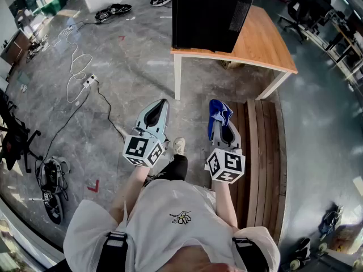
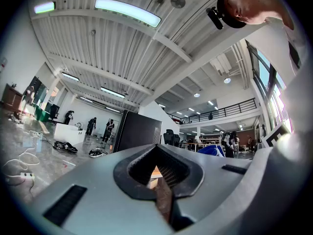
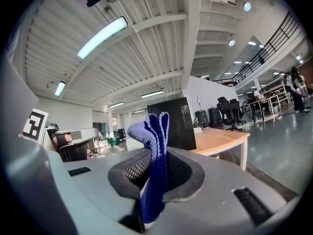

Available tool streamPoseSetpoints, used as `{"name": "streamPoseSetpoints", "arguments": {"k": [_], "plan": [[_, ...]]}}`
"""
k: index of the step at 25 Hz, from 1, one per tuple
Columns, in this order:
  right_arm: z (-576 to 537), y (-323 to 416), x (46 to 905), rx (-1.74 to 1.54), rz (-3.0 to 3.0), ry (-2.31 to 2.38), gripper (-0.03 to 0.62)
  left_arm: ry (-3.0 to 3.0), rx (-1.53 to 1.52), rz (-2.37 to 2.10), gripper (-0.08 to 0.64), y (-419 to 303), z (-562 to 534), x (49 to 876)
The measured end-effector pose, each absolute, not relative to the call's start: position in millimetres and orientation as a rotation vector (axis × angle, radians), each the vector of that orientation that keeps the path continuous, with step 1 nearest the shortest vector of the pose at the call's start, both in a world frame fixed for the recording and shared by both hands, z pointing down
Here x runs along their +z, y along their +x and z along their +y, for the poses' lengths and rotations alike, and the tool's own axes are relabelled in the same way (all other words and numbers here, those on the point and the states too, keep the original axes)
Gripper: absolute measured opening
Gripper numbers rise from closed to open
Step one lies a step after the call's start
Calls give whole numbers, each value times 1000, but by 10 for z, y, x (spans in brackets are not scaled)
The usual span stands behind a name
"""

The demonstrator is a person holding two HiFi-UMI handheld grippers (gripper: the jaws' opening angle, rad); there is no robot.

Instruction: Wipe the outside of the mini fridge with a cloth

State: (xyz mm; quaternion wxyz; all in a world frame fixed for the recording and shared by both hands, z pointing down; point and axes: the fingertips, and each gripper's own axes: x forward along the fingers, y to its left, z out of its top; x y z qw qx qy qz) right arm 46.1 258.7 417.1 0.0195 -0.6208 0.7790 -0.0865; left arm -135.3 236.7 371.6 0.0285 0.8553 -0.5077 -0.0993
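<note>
- Right gripper [image 1: 220,119]: the jaws are clamped on the blue cloth [image 3: 154,151]. The folded free end stands up past the tips.
- Left gripper [image 1: 156,114]: the jaws are together with nothing between them.
- Cloth handling: it looks soft, light and limp, and it will fold under pressure. In my judgement your hold low on the bunched folds is sound. Leave enough cloth beyond the tips so that fabric meets the surface, not the gripper.
- Cloth axis: its length runs along the right jaws and points forward and up, away from you.
- Mini fridge [image 1: 211,15]: a black box standing upright at the near left corner of the wooden desk [image 1: 265,43]. It is ahead of you and well apart from both grippers.
- Fridge handling: it looks rigid, smooth-sided and heavy enough to stay put under light wiping. You should not need to grasp it. If it shifts, steady it with the left gripper against a side wall.
- Fridge axis: the long axis is vertical. I cannot tell from here which face carries the door.
- Wiping has not yet begun.
</note>
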Motion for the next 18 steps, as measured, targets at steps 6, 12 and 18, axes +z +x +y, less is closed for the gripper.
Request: {"name": "streamPoseSetpoints", "arguments": {"k": [6, 12, 18], "plan": [[1812, 339, 3972, -179, 2484, -1872, 63, 2642, -320, -1655, 5, -1449, 1567, 3658], [839, 404, 3794, -169, 2495, -1882, 63, 2653, -237, -1657, 5, -1385, 513, 3539], [-169, 445, 3455, -95, 2440, -1897, 63, 2653, -326, -1619, 5, -1393, -553, 3284]]}}
